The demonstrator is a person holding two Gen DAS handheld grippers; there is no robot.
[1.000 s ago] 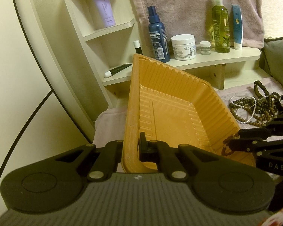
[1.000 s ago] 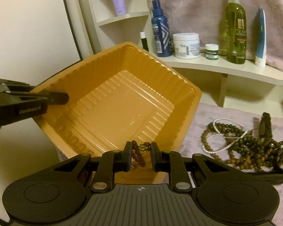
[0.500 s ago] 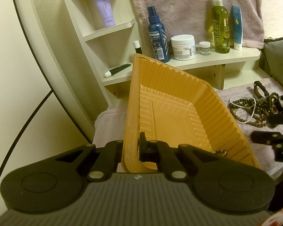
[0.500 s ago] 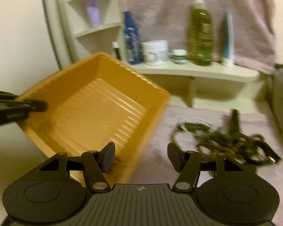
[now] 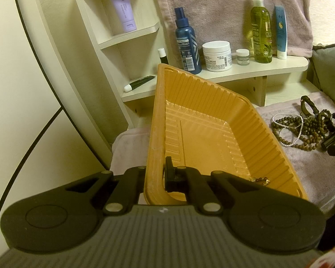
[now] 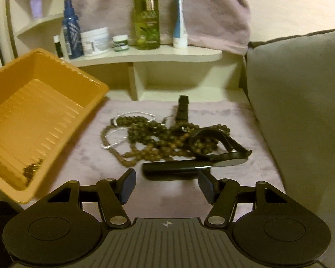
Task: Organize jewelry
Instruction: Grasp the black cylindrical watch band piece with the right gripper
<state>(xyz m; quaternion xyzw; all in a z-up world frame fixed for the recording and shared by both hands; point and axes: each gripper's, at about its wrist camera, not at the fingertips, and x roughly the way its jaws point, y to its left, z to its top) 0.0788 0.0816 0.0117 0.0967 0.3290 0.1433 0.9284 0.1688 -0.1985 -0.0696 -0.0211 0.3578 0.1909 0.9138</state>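
1. The orange plastic tray (image 5: 212, 131) is gripped by its near wall in the left gripper (image 5: 154, 176), jaws clenched on the thin rim, and is held tilted toward the jewelry.
2. A small beaded bracelet (image 5: 260, 180) is seen lying in the tray's low near corner; it also shows in the right wrist view as a dark little cluster (image 6: 32, 168).
3. The right gripper (image 6: 166, 186) is hovering empty above the mauve towel (image 6: 82, 163), its jaws opening, nothing between them.
4. The remaining jewelry is heaped just ahead: a tangle of brown wooden bead strands (image 6: 167, 138), a white pearl-like strand (image 6: 114, 134) threaded through it, and a black wristwatch (image 6: 214, 158) with its strap lying flat across the front.
5. The watch looks the nearest candidate; its strap would best be straddled crosswise, so that the smooth band is pinched rather than pushed along the pile.
6. The bead strands are judged tricky: round, slippery, interlooped, so one lifted loop may drag its neighbours.
7. The tray should be held steady and kept tipped; its ribbed, glossy walls look flimsy and likely to flex under a hard squeeze.
8. The soft, plush towel is expected to give under the fingertips, which should help a low scoop.
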